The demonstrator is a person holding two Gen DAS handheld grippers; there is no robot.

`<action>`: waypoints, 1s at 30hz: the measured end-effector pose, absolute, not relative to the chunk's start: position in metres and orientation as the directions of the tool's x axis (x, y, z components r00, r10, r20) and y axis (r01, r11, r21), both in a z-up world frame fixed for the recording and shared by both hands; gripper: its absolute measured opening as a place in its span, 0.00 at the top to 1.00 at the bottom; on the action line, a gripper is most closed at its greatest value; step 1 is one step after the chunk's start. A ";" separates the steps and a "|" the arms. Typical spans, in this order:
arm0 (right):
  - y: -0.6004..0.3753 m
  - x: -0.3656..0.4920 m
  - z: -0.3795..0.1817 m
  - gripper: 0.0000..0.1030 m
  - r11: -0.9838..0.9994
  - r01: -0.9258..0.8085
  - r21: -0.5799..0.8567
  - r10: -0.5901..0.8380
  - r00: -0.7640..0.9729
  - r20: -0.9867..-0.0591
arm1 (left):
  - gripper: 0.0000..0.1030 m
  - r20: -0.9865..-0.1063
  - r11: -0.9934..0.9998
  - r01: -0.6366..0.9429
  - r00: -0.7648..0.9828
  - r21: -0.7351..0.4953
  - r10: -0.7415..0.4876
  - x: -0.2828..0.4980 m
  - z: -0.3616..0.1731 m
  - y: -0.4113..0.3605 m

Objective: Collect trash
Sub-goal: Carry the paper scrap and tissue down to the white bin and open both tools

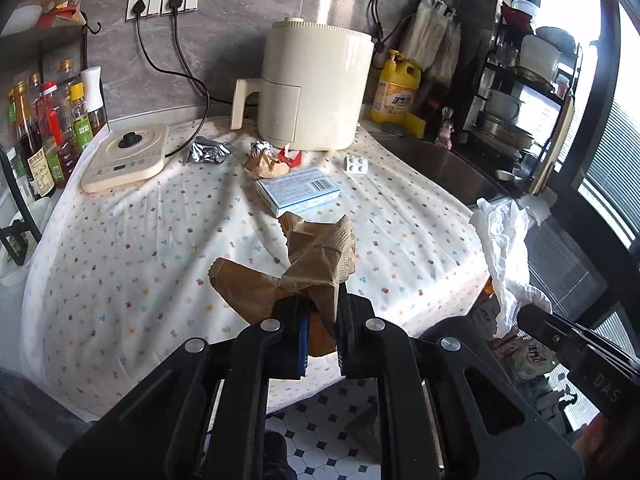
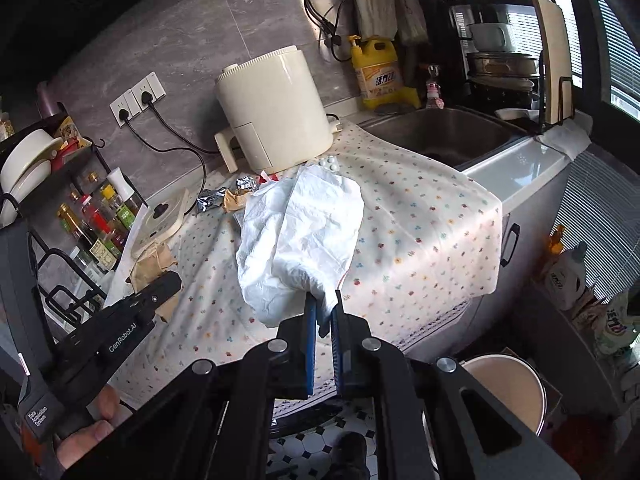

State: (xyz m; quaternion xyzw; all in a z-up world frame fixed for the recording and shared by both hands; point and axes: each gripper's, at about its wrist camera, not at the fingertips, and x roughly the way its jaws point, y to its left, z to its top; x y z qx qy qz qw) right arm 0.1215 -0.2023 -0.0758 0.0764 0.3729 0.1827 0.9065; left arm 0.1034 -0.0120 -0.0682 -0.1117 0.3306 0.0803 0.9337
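Trash light, soft, crushable: left hand-held gripper (image 1: pixel 320 300) clenched on crumpled brown paper wad (image 1: pixel 320 256), right hand-held gripper (image 2: pixel 324 312) clenched on white crumpled tissue (image 2: pixel 300 236). Pinch bunched folds; loose edges tear.

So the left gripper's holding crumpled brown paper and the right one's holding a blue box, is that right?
Not quite. The left gripper does hold the crumpled brown paper, but the right gripper is shut on a crumpled white tissue, as the right wrist view shows. The blue box lies on the cloth.
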 end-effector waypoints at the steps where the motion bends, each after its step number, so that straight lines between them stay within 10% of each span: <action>1: -0.207 0.118 -0.078 0.93 0.922 -0.271 0.275 0.386 0.653 -0.651 | 0.89 -0.638 0.963 -0.220 0.767 -0.156 0.072 0.101 -0.071 -0.016; 30: -0.425 0.055 -0.180 0.93 0.955 0.199 0.221 0.056 0.609 -0.791 | 0.89 -0.795 0.961 0.182 0.540 -0.209 -0.275 0.141 -0.200 -0.234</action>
